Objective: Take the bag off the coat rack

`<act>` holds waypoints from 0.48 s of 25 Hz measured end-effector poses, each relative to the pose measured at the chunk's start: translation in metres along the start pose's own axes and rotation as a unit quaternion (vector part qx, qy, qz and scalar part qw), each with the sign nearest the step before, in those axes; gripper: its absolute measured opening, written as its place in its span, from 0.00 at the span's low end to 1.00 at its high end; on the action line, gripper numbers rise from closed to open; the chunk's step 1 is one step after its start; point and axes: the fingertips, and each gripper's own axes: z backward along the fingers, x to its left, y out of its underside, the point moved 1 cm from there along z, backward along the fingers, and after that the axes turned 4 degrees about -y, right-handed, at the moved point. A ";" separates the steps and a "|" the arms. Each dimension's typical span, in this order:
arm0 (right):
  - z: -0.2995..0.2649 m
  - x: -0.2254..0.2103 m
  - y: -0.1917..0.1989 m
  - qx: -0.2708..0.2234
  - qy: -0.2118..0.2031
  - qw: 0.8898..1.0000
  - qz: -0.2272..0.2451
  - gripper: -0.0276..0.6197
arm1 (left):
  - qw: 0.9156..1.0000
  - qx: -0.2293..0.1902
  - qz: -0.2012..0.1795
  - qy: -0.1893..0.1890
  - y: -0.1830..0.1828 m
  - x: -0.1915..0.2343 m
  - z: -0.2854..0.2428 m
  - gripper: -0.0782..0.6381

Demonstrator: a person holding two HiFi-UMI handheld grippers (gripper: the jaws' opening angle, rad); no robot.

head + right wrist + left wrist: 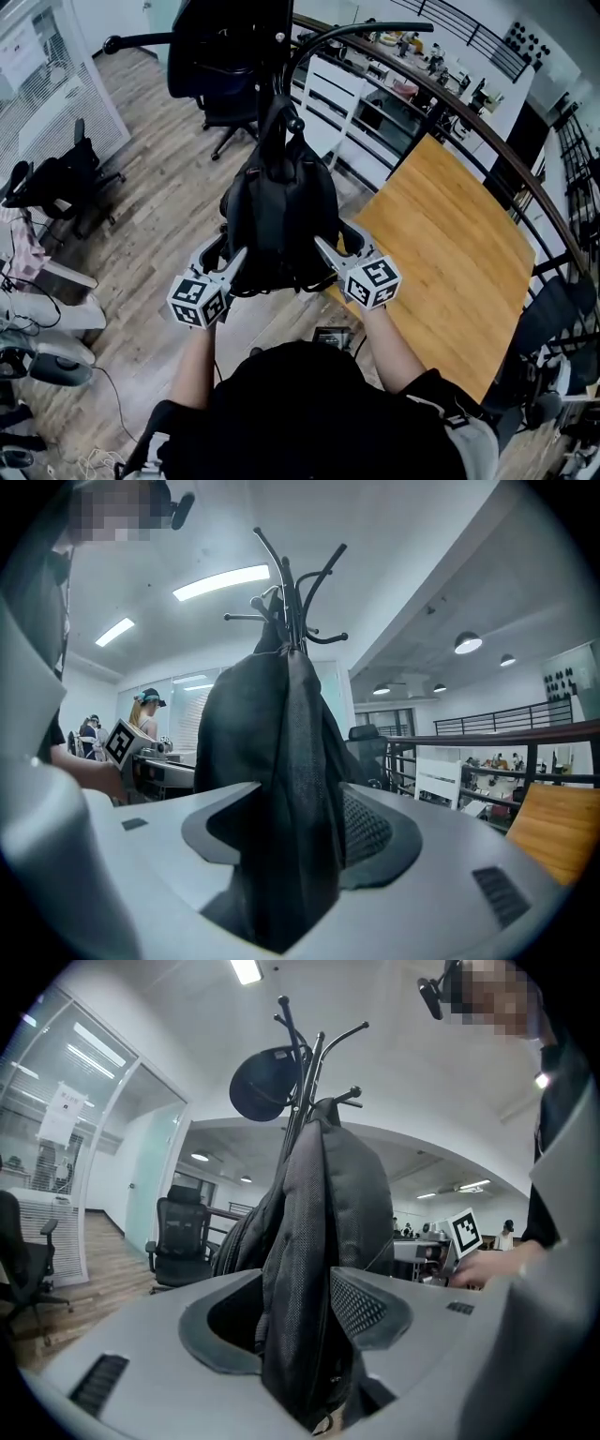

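A black backpack (pixel 281 216) hangs by its top loop from a hook of the black coat rack (pixel 314 42). My left gripper (pixel 225 258) is at the bag's lower left side and my right gripper (pixel 337 246) at its lower right side. In the left gripper view a fold of the backpack (pixel 328 1204) lies between the wide jaws of the left gripper (pixel 295 1326); a gap shows beside one pad. In the right gripper view the backpack (pixel 272 733) likewise runs down between the spread jaws of the right gripper (pixel 281 846), not pinched. The rack's hooks (pixel 291 574) rise above it.
A wooden table (pixel 450 244) stands to the right, with a dark curved railing (pixel 469 112) behind it. A black office chair (pixel 225 56) is behind the rack, and more chairs (pixel 56 183) stand at the left. A dark round thing (pixel 267 1082) hangs on the rack's upper hooks.
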 end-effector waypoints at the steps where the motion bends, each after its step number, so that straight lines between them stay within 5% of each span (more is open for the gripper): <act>1: -0.001 -0.001 0.001 0.001 0.003 1.000 -0.003 0.45 | 1.000 0.003 0.003 0.000 0.001 0.000 -0.001 0.43; 12: -0.008 -0.001 0.003 0.005 0.001 1.000 -0.011 0.35 | 0.999 0.029 0.008 0.016 0.002 -0.002 -0.004 0.36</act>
